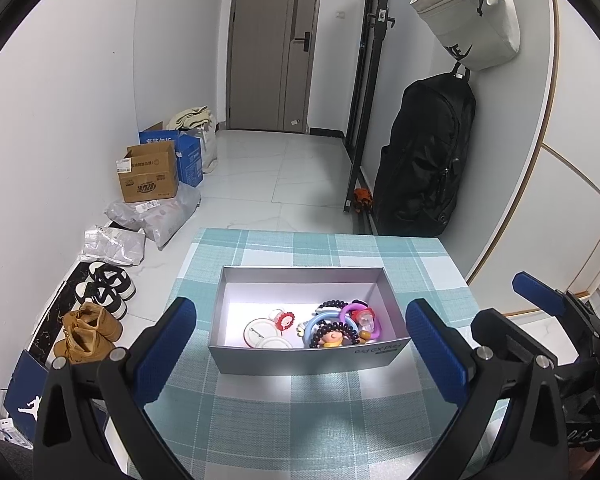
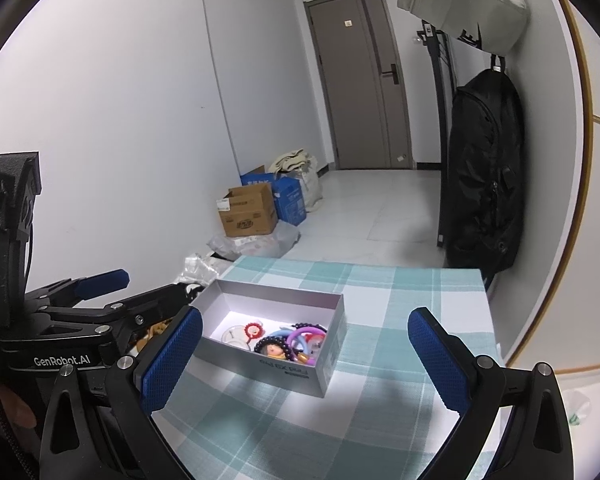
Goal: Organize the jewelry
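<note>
While both our left gripper (image 1: 300, 356) and right gripper (image 2: 306, 354) hang spread and empty, we should approach the box (image 1: 300, 360) squarely, picking one bracelet (image 1: 334, 326) cleanly.

"GenRobot.AI" stands in white on the left tool (image 2: 148, 292) body. The grey box (image 2: 296, 376) front reads "Find X Pro", upside down, blurred.
</note>
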### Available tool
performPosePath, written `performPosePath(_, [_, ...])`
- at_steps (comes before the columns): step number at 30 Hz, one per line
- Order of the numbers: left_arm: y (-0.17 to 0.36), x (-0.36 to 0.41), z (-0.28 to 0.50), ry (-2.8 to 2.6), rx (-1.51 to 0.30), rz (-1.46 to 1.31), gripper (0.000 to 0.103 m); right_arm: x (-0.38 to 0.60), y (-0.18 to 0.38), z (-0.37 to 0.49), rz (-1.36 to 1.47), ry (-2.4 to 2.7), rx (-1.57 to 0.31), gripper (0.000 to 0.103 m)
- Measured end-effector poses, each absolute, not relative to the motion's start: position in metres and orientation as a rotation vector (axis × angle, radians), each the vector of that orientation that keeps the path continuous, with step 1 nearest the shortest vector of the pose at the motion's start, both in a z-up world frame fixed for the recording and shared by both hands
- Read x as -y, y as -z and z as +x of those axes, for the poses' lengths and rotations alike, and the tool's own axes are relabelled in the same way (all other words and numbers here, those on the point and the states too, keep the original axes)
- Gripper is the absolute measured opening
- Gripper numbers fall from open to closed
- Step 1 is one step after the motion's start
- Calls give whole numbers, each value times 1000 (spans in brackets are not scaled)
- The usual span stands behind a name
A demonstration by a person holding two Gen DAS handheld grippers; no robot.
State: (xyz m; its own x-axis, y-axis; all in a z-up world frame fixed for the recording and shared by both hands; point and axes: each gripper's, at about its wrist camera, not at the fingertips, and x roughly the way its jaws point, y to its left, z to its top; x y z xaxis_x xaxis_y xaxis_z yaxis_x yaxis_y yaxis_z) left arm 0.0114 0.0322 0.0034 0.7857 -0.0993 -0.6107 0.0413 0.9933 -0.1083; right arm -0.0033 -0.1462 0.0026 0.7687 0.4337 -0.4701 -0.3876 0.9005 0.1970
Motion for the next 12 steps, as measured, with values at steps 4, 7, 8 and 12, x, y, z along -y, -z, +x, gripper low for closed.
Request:
performPosePath(4, [-4,-34,10,64,-651,-98,102,146,-3,-3,87,-443,-528,103])
performPosePath(7, [-5,-34,10,62,-645,-98,102,146,-3,-3,90,-440,-529,103])
performPosePath(8, [-5,-34,9,62,-643,-98,102,146,-3,-3,91,-438,-531,103])
performPosePath(12, [-6,-31,9,69,-631,-88,102,147,-3,-3,92,-435,-532,103])
